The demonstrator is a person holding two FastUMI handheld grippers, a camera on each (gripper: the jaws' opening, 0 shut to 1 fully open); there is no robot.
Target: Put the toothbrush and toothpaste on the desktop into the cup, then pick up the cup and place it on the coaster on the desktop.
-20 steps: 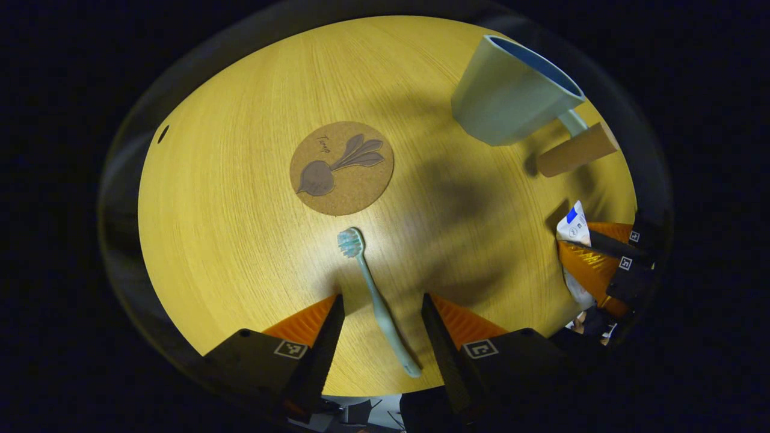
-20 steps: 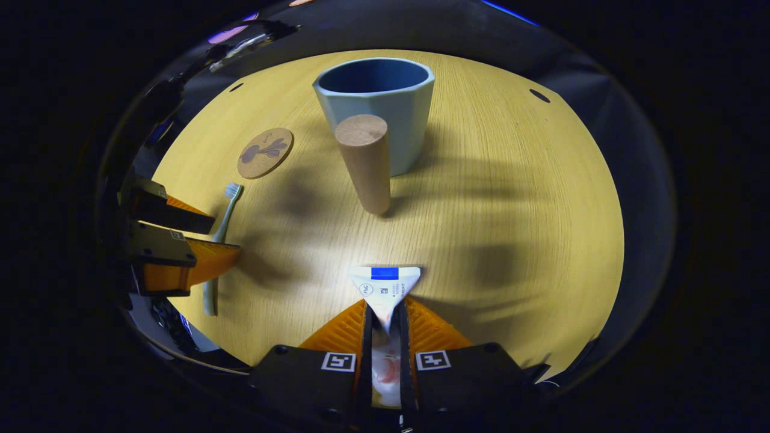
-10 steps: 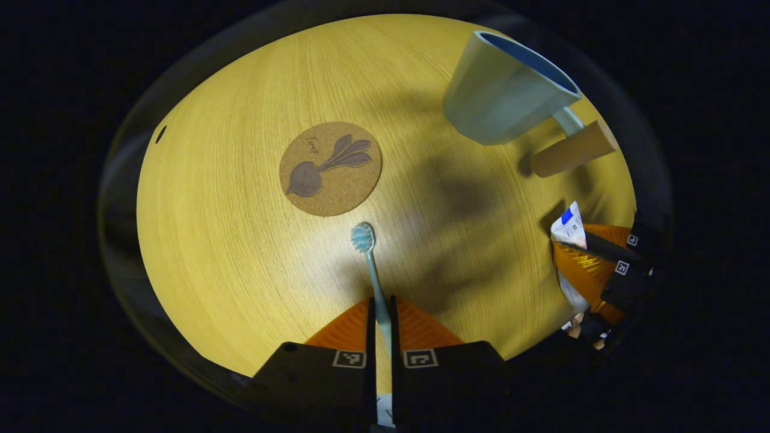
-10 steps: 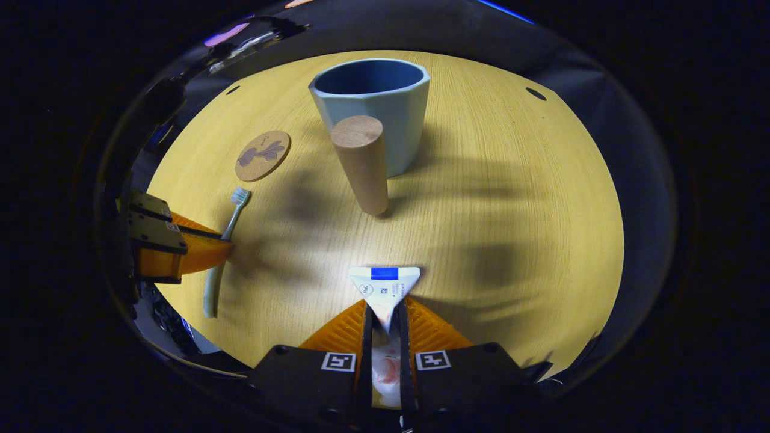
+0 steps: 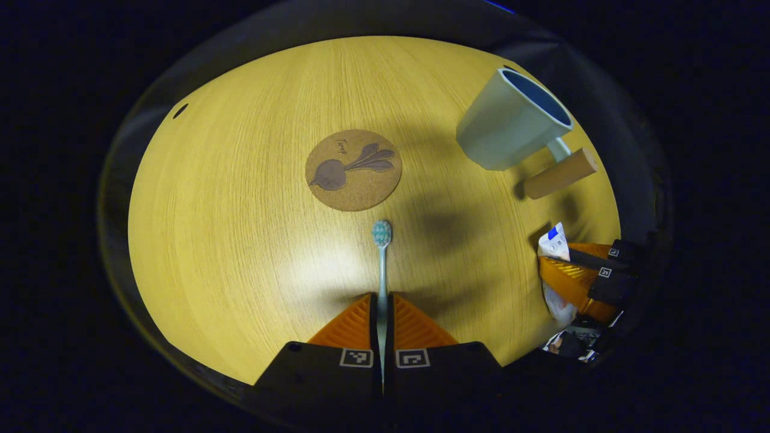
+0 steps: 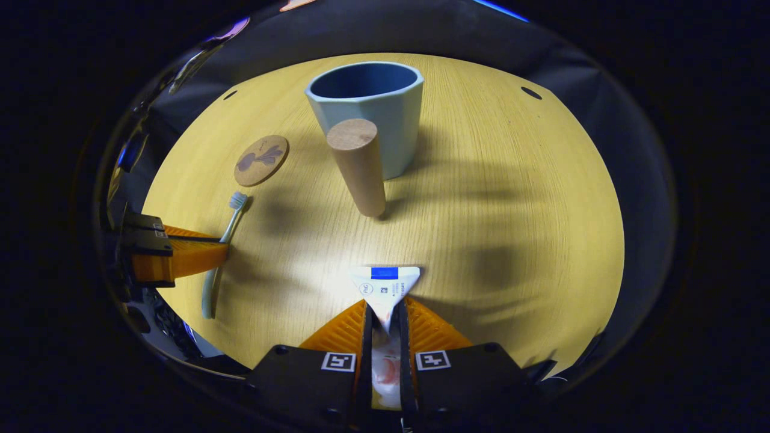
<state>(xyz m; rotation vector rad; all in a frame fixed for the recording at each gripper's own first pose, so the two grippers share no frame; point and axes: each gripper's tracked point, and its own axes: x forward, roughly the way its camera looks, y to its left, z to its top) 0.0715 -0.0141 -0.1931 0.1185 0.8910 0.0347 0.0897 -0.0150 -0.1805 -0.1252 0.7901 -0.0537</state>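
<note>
Clamping toothbrush [image 5: 381, 258] in left claw [image 5: 382, 299], right claw [image 6: 385, 307] pinching toothpaste [image 6: 385, 287]

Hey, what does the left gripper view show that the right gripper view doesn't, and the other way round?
Left gripper view's own: the left gripper shut on the toothbrush, seen straight along its neck, and the coaster's beet drawing up close. Right gripper view's own: the right gripper clamped on the toothpaste tube's crimped end, and the cup's wooden handle end-on. Shared: the table, cup, coaster, toothbrush, toothpaste tube, both grippers.
</note>
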